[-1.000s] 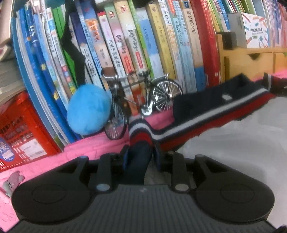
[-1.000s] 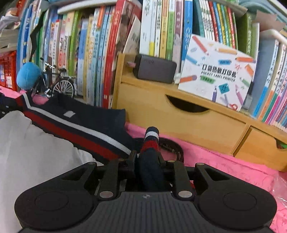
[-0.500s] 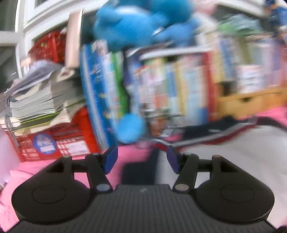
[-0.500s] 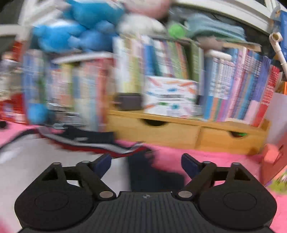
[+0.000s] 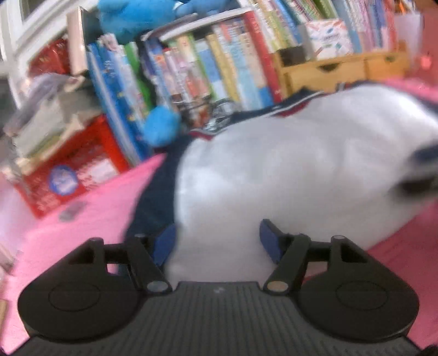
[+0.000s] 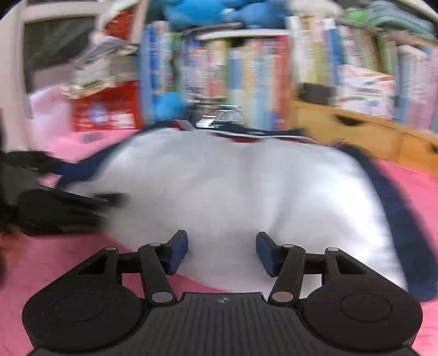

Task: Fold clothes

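On the pink bench [image 6: 68,263] lay the garment [image 6: 232,191], spread flat: a white body with navy sleeves and a navy collar striped red and white at its far edge, close against the row of books [image 6: 246,79]. Both views were motion-blurred, so fine detail could not be read. Left gripper [image 5: 217,241] stood with its jaws wide apart, holding nothing; the blue pads [image 5: 269,243] sat over the near hem of the white cloth, its left pad beside the navy sleeve [image 5: 156,197] that ran down the garment's left side. Whether the pads touched the fabric could not be told. Right gripper [image 6: 221,253] was likewise spread open and empty, its pads [image 6: 264,252] framing the near edge of the white cloth where it met the pink surface. In the right wrist view a dark shape at the left edge, the other gripper seen from the side, lay against the garment's left sleeve. Behind the garment stood a red crate [image 5: 68,175] under a stack of papers, a blue pompom [image 5: 160,127] and a small model bicycle [image 6: 219,119] beside it, and to the right a wooden drawer unit [image 6: 369,137]. Blue plush toys [image 6: 219,11] sat on top of the books.
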### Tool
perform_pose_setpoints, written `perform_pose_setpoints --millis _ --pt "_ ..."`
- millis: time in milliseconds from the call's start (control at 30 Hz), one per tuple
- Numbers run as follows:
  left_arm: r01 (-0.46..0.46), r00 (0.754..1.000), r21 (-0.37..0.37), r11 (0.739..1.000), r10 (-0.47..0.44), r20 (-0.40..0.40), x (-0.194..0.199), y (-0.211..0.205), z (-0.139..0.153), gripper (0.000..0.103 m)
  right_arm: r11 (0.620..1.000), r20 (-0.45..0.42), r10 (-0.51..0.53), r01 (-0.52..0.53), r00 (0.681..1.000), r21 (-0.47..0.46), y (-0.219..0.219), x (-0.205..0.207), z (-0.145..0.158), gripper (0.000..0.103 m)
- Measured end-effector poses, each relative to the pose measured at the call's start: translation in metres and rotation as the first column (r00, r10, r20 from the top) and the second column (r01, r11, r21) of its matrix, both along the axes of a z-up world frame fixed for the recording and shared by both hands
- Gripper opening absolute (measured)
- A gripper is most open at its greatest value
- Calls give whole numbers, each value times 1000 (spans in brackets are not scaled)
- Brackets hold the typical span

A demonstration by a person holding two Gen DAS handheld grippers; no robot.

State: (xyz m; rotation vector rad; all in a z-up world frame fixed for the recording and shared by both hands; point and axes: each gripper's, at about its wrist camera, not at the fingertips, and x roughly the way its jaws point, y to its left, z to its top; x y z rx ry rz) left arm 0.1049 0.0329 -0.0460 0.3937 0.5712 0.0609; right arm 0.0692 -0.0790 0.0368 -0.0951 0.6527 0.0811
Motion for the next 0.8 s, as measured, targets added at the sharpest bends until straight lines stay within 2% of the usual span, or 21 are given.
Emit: perform_pose_setpoints --millis 33,133,200,333,433,467,500,567,600,633,667,733,767,800 --pt "-11 1000 -3 1000 11 -1 -1 7 0 69 996 1 -50 50 999 -80 -7 -3 -4 47" --pt "-40 999 -60 997 39 -17 -3 29 0 69 982 7 -134 134 991 -136 -48 -19 -8 46" --pt "-61 998 -41 997 61 -13 -3 36 0 69 967 13 -189 189 982 -173 -75 -30 -11 46" --pt "-80 997 -66 995 79 -21 1 46 1 69 933 30 -281 280 959 -227 -119 -42 -20 53" --pt "-81 997 -86 993 79 -26 3 51 2 70 918 36 -285 284 958 -276 -120 -46 -21 61" --pt "-81 997 -91 993 79 -28 3 52 3 70 896 47 -273 272 961 -351 -111 -42 -24 61" --pt "-81 996 -97 992 78 -29 3 53 3 70 848 68 -254 256 965 -464 -102 -41 -28 62" --pt "-80 997 -111 991 77 -33 4 55 3 70 703 100 -220 229 970 -673 -94 -38 -41 62" --pt "-80 996 -119 990 76 -34 5 57 3 70 632 98 -223 220 970 -743 -97 -34 -51 60" --pt "-80 996 -127 989 76 -36 5 58 3 70 616 96 -249 234 964 -752 -103 -33 -52 52" --pt "-81 996 -133 988 76 -37 5 58 3 70 608 99 -269 249 958 -754 -108 -33 -52 49" --pt "-81 996 -149 986 76 -40 4 60 3 70 678 157 -240 281 958 -679 -103 -44 -33 49" --pt "-81 996 -160 984 75 -43 5 62 3 70 732 180 -169 246 969 -635 -93 -53 -20 49" --pt "-82 996 -175 981 75 -47 5 64 3 70 770 195 -72 179 978 -613 -75 -59 -13 49"
